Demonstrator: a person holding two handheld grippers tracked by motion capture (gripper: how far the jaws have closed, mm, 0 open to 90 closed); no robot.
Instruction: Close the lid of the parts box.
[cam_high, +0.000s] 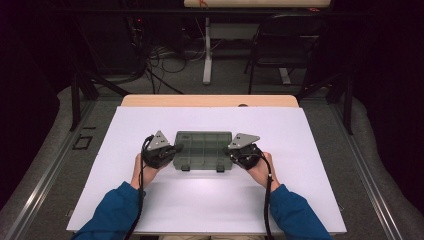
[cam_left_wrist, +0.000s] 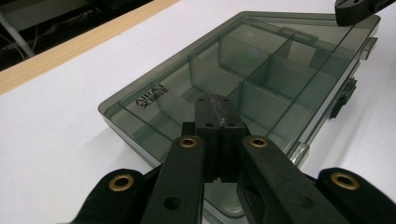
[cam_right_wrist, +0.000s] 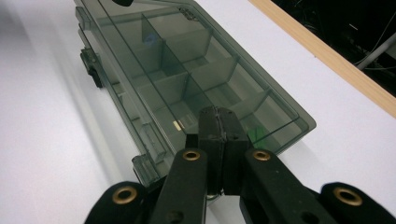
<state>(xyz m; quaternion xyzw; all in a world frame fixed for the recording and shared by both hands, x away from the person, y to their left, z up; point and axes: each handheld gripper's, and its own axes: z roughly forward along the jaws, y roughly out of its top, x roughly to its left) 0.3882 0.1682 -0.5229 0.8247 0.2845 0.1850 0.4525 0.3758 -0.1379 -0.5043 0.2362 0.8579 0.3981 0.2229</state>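
Note:
A smoky translucent plastic organiser box (cam_high: 202, 148) with a closed lid and inner dividers lies on the white board at the middle of the table. Two dark latches (cam_high: 220, 169) sit on its near edge. My left gripper (cam_high: 176, 148) is shut, its tips over the box's left end. My right gripper (cam_high: 229, 150) is shut too, at the box's right end. In the left gripper view the closed jaws (cam_left_wrist: 218, 114) hover over the box lid (cam_left_wrist: 261, 70); the right gripper view shows its shut jaws (cam_right_wrist: 218, 123) above the box (cam_right_wrist: 187, 70). Nothing sits between either pair.
The white board (cam_high: 210, 200) covers a wooden table whose far edge (cam_high: 210, 100) shows beyond it. A dark chair (cam_high: 285, 45) and a desk leg (cam_high: 207, 50) with cables stand on the floor behind. Blue sleeves (cam_high: 115, 212) come in from the bottom.

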